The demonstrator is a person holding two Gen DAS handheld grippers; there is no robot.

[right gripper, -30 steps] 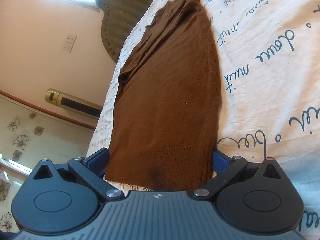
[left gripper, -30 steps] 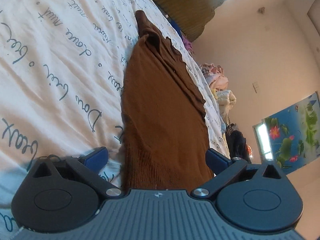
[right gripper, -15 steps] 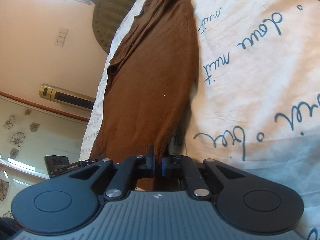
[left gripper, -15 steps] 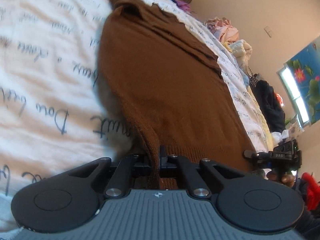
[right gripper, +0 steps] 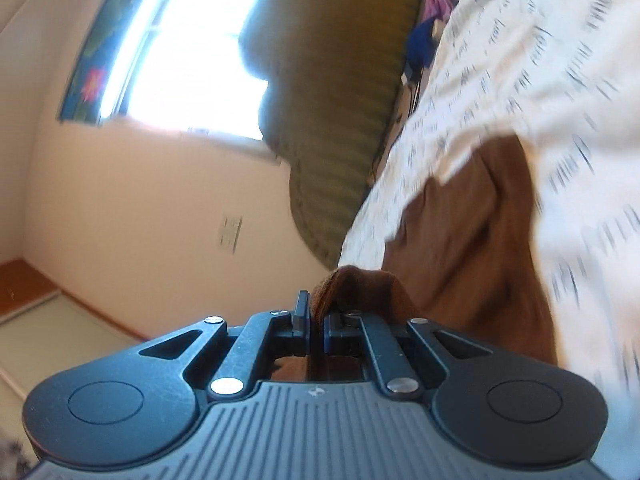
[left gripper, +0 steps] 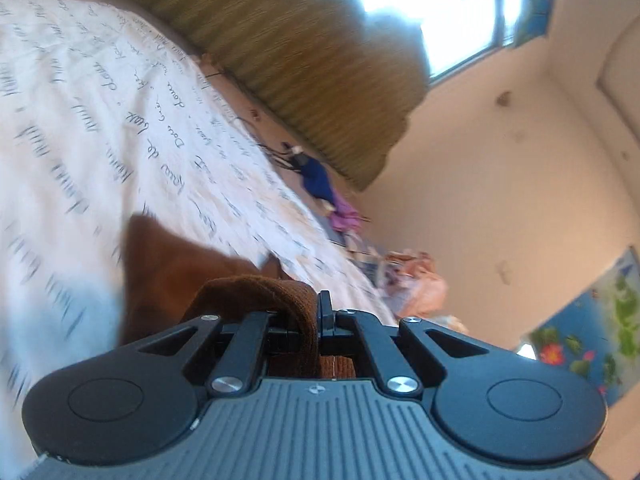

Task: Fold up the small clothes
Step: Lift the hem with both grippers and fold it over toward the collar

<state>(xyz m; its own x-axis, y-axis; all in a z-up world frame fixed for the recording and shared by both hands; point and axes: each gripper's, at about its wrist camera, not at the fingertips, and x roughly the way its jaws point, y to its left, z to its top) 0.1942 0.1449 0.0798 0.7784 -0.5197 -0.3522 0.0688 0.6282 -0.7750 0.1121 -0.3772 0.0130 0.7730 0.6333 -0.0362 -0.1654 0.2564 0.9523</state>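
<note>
A brown knitted garment (left gripper: 168,268) lies on a white bedsheet (left gripper: 80,120) printed with dark script. My left gripper (left gripper: 316,320) is shut on the garment's ribbed hem, which loops over its left finger. In the right wrist view my right gripper (right gripper: 316,320) is shut on another part of the brown garment (right gripper: 460,240), whose hem bunches over the fingertips. Both grippers hold the hem lifted above the bed, and most of the garment is hidden below them.
An olive headboard (left gripper: 304,56) stands at the far end of the bed under a bright window (left gripper: 432,12). Blue cloth (left gripper: 318,184), purple cloth (left gripper: 344,216) and pink clothes (left gripper: 416,280) lie along the bed's far edge. A wall socket (right gripper: 230,230) is on the wall.
Both grippers closed on the garment's hem about half a second ago. Since then they have lifted it and swung toward the headboard, so less of the garment shows.
</note>
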